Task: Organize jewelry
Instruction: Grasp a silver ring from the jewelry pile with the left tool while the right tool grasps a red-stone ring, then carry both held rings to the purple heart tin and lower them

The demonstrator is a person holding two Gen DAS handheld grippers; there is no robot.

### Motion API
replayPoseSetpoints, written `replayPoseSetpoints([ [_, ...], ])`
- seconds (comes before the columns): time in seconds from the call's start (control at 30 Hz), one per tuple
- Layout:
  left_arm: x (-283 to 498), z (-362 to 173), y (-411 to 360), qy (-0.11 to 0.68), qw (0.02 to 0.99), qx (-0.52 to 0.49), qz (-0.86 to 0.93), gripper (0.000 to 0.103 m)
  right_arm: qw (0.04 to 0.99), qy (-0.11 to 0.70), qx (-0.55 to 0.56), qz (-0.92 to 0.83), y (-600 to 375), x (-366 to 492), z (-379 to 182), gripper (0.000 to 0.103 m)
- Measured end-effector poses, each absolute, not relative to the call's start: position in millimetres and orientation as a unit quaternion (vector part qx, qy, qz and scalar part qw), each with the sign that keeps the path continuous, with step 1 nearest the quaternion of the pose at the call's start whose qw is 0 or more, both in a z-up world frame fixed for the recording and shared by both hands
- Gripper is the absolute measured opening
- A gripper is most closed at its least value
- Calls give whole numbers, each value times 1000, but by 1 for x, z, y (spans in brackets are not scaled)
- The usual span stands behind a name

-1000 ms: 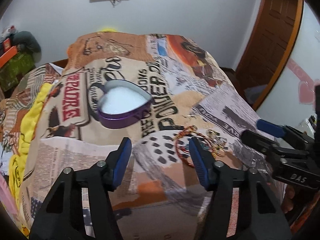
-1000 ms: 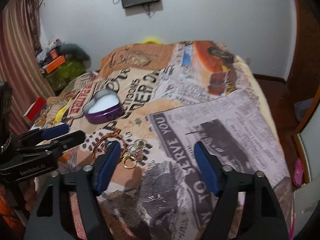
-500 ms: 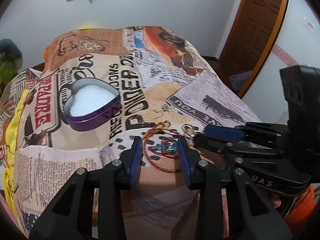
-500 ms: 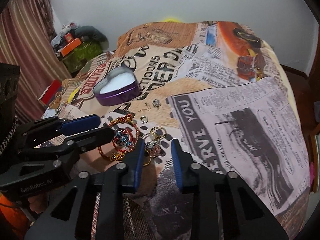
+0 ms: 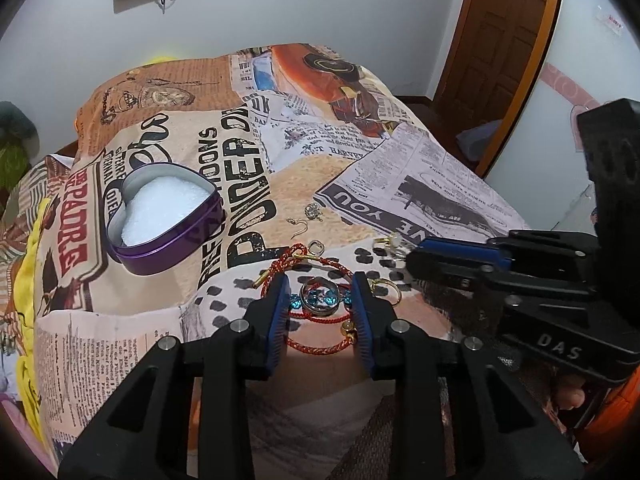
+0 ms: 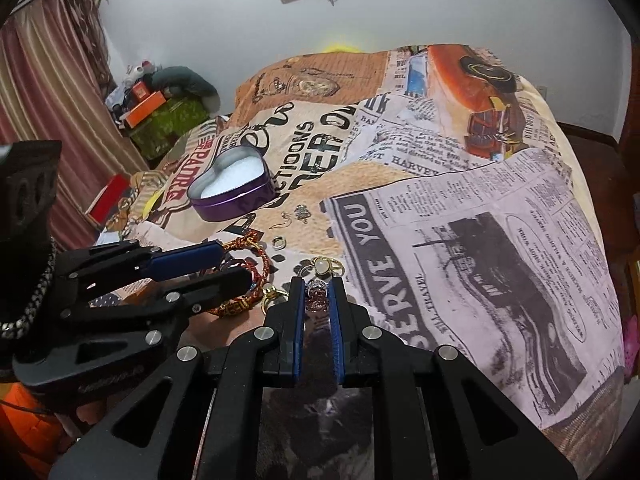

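Jewelry lies low at center on the printed bedspread (image 6: 460, 240): the left gripper (image 5: 320, 300) brackets a blue-stone ring (image 5: 320, 299) (contact unclear), the right gripper (image 6: 317, 294) nearly closed around a purple-stone ring (image 6: 317, 295).

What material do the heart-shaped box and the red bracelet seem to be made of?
Heart-shaped box: likely thin metal tin, with a glossy purple outer wall and a bare silvery inner rim; the white filling looks like foam. Red bracelet: seems twisted red cord with gold thread, ending in shiny gold-coloured metal caps.
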State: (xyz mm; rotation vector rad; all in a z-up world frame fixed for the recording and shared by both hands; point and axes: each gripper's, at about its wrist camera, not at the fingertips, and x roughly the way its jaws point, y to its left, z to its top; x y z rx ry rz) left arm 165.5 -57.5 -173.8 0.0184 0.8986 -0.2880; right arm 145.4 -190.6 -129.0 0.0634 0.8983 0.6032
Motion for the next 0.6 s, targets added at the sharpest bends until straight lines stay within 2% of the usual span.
replayPoseSetpoints([
  [0.23,172,-180,-60,439,887,10,-145,26,858,423,37,289,-195,146,-128,11],
  [0.3,171,-180,-59,438,887,8,-147,19,859,421,35,291,-194,146,-126,11],
  [0.6,167,-176,-57,429,892,8,-141,19,863,412,30,292,-194,139,-118,11],
])
